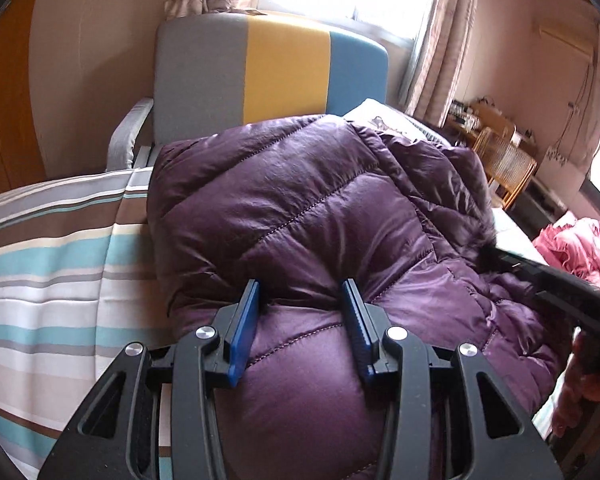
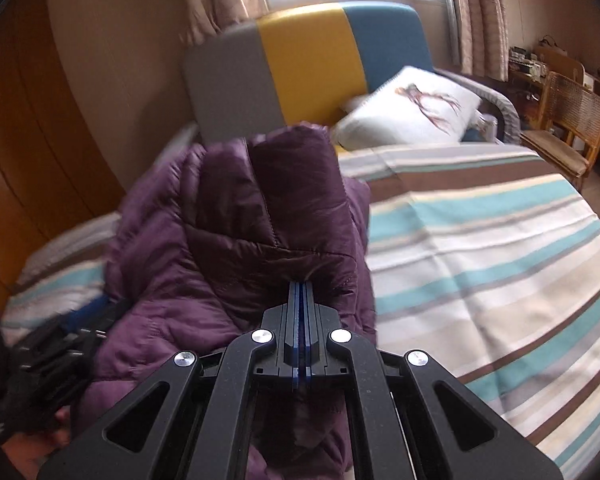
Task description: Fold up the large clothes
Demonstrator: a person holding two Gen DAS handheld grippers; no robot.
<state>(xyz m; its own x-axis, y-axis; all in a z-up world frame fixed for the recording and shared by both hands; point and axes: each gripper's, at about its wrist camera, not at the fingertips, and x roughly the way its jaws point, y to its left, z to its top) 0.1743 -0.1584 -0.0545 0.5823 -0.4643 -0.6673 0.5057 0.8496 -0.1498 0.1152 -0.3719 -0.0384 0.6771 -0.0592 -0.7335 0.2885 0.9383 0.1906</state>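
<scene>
A large purple quilted down jacket lies bunched on the striped bed. My left gripper is open, its blue pads pressed into the jacket's puffy fabric on either side of a bulge. My right gripper is shut on a fold of the jacket and holds that part raised above the rest. The right gripper also shows at the right edge of the left wrist view. The left gripper shows at the lower left of the right wrist view.
The bed has a striped cover and a grey, yellow and blue headboard. A white pillow lies by the headboard. A wicker chair stands at the right. Pink fabric lies beyond the bed.
</scene>
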